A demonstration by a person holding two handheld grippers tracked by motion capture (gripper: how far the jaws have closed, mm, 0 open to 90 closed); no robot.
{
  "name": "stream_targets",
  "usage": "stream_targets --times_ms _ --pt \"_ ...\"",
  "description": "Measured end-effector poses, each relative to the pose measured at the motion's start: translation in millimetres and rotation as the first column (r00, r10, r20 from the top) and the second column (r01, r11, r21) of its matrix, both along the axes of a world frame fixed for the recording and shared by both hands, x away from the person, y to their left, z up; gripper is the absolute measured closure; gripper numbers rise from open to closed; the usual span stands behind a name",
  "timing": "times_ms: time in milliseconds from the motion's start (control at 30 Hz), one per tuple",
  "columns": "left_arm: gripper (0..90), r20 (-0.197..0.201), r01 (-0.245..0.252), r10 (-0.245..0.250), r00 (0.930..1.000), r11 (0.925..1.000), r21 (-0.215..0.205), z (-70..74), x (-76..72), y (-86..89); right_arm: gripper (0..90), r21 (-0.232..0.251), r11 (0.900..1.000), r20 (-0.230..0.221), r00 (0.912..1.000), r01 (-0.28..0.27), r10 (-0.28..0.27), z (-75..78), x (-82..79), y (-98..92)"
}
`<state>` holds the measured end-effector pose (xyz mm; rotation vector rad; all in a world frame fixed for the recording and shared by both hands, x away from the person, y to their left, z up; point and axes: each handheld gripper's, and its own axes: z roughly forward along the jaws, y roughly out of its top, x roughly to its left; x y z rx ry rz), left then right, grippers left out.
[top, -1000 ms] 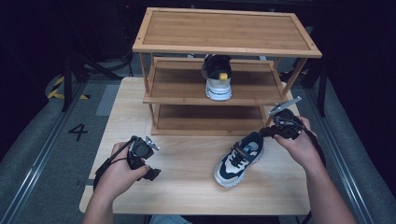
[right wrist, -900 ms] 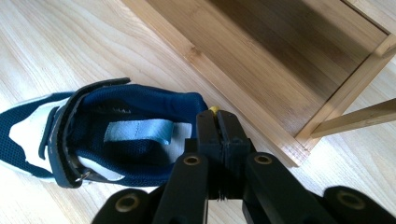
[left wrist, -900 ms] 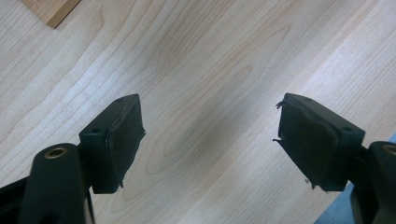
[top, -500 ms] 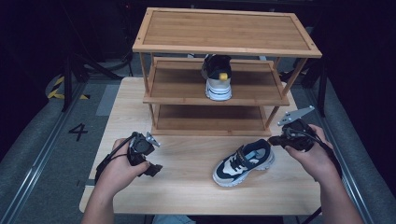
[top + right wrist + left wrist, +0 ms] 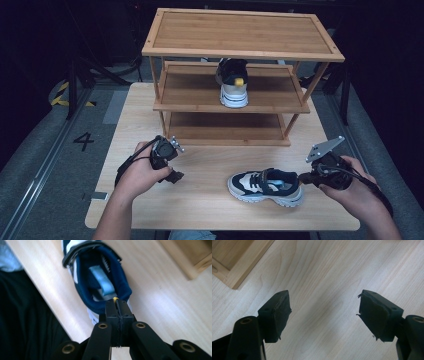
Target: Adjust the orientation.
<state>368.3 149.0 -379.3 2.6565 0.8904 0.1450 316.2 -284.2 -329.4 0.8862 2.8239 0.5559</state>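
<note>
Right hand-held gripper clamps sneaker heel tab; left hand-held gripper wide; shelf behind.

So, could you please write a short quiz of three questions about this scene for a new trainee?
1. True or false: the left gripper is open above the bare table.
2. What does the right gripper grip on the sneaker on the table?
A. the toe
B. the yellow heel tab
C. a lace
3. Fill in: the second sneaker stands on the ______ level of the wooden rack.

Key:
1. True.
2. B: its jaws are shut on the yellow tab at the heel.
3. Middle.
</note>
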Motion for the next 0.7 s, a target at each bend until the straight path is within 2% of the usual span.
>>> stream_targets --times_ms 200,233,267,300,333,400,433,467,600,700 --pt "25.3 -0.002 0.012 -0.012 0.9999 0.9999 -0.007 0.0 1.5 -1.4 89.1 -0.052 0.998 -0.045 0.9988 -0.020 0.018 -7.5 -2.3 1.5" --pt "25.2 0.001 0.012 -0.012 0.9999 0.9999 -0.006 0.0 1.5 -1.2 86.1 -0.063 0.998 -0.051 0.9986 -0.016 0.013 -9.2 -1.2 0.6" --pt "25.2 0.002 0.014 -0.014 0.9999 0.9999 -0.005 0.2 1.5 -0.8 86.1 -0.063 0.998 -0.051 0.9986 -0.016 0.013 -9.2 -1.2 0.6" --pt "25.0 0.000 0.006 -0.006 1.0000 0.9999 -0.014 0.0 0.9 0.4 80.3 -0.048 0.999 -0.044 0.9990 -0.011 0.009 -8.4 -1.0 -0.4" --pt "25.0 0.000 0.006 -0.006 1.0000 0.9999 -0.014 0.0 0.9 0.4 80.3 -0.048 0.999 -0.044 0.9990 -0.011 0.009 -8.4 -1.0 -0.4" --pt "24.8 0.004 0.001 -0.001 1.0000 0.9999 -0.012 -0.2 0.3 2.0 70.6 -0.029 1.000 -0.025 0.9996 -0.010 0.010 -6.1 -0.7 -0.9" --pt "24.5 0.005 0.000 0.000 1.0000 0.9999 -0.017 -1.3 -0.9 3.4 65.0 -0.012 1.000 0.011 0.9999 -0.011 0.012 -3.4 0.3 0.3" --pt "24.5 0.005 0.000 0.000 1.0000 0.9999 -0.017 -1.3 -0.9 3.4 65.0 -0.012 1.000 0.011 0.9999 -0.011 0.012 -3.4 0.3 0.3" --pt "24.5 0.004 -0.019 0.019 0.9998 0.9998 -0.012 -2.0 -5.8 7.5 56.8 0.011 0.999 0.070 0.9971 -0.032 0.031 -3.3 7.8 8.4" --pt "24.4 0.009 -0.030 0.030 0.9995 0.9995 -0.011 -2.7 -10.3 13.9 54.9 0.028 0.998 0.087 0.9948 -0.055 0.052 -8.0 16.0 17.9"
